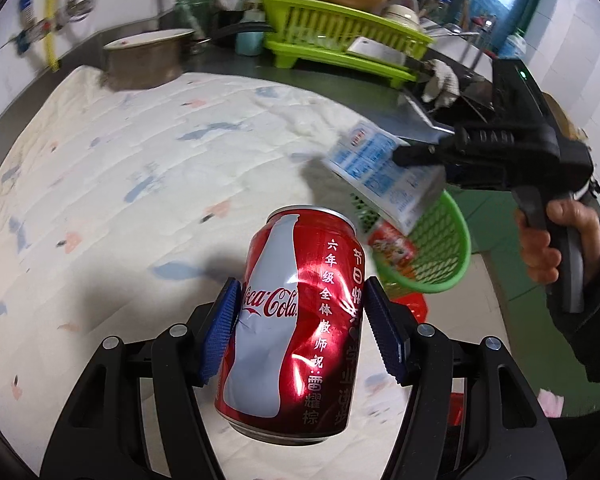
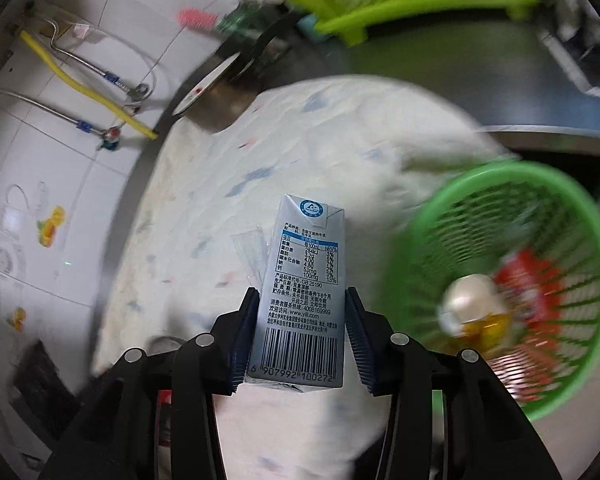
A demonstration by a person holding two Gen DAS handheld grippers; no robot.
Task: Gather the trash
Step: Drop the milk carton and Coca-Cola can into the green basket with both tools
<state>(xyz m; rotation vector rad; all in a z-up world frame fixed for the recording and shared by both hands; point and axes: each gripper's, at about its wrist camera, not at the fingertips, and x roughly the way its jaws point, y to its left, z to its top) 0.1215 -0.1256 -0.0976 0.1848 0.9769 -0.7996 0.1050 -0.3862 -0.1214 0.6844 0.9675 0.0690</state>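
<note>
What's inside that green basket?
The green basket holds a red wrapper and a pale rounded item with yellow. Blur hides what they are, and anything beneath them is covered.

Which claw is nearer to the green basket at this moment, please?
The right. The right claw, shut on the milk carton, is carrying it beside the green basket. The left claw, gripping the red can, sits farther back over the cloth.

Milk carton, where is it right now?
The milk carton sits between the right gripper's pads, above the cloth, left of the green basket. In the left wrist view it is right of the can.
</note>
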